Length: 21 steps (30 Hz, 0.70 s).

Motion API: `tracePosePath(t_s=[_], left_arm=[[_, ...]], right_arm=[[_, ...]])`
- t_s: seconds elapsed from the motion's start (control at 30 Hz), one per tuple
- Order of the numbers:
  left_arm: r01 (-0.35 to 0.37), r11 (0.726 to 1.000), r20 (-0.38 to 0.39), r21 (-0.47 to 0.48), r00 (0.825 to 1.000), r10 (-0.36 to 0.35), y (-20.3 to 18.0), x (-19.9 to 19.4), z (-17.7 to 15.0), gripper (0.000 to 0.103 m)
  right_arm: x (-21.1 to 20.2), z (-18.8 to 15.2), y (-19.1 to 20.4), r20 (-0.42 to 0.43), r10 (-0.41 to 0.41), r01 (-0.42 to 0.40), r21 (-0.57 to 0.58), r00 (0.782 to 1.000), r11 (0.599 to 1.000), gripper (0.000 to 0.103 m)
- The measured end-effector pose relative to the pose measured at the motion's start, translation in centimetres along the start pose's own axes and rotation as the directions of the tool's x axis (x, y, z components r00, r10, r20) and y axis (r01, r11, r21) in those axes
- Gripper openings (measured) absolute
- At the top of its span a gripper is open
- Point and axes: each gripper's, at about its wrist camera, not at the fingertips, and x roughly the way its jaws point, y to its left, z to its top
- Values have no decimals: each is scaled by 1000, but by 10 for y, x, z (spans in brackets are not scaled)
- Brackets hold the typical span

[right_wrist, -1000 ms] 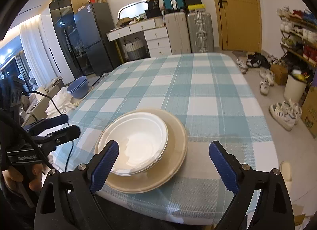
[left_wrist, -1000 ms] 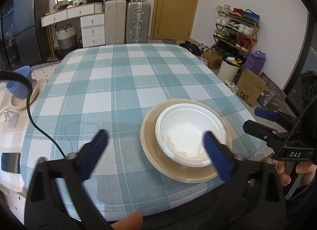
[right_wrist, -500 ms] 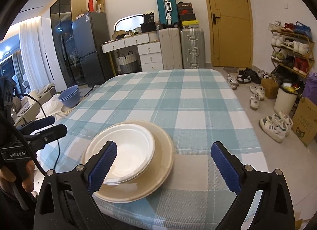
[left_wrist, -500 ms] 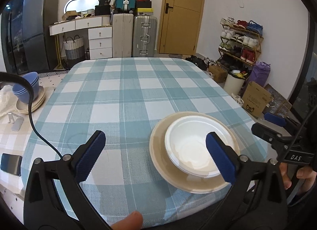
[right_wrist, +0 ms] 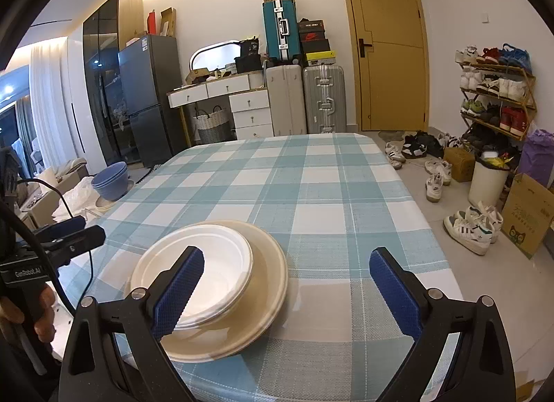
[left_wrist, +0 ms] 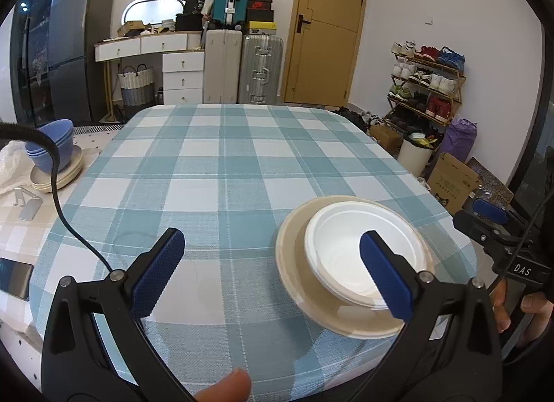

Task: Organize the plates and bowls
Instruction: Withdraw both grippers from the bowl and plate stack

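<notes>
White bowl (left_wrist: pixel 360 256) sits in the beige plate (left_wrist: pixel 294 263) near the tabletop's (left_wrist: pixel 225 166) front edge; both grippers, left gripper (left_wrist: pixel 270 270) and right gripper (right_wrist: pixel 287 291), gape empty, stacking apparently done.

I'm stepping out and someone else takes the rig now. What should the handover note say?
Left tool: open, empty, above the table's near edge.
Right tool: open, empty, beside the plate.
White bowl sits in the tan plate on the checked table, near corner.
Blue bowls stacked on plates on the side surface, left.
Done: bowl on plate. Left: probably joining the two stacks.
</notes>
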Motion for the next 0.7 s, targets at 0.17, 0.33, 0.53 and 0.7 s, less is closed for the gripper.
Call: tracePosePath(t_s=[0.17,0.33,0.53,0.7], left_arm=[[-45,999,15,20,999,45,-1,0,-5,101],[-44,999,7,26,999,44,-2,2,-8,101],[-46,999,9,30,999,46,-3,2,-9,101],[-48,998,10,30,999,48,-4,3,-10,101]], right_arm=[[1,-6,-1,-1,31,-31,28,1000,999,98],[0,-7,5,11,35,-35,3,999,999,98],[-3,-7,7,23,46,-46,0,999,999,98],[-4,-8,7,27,41,-41,-7,999,999,98]])
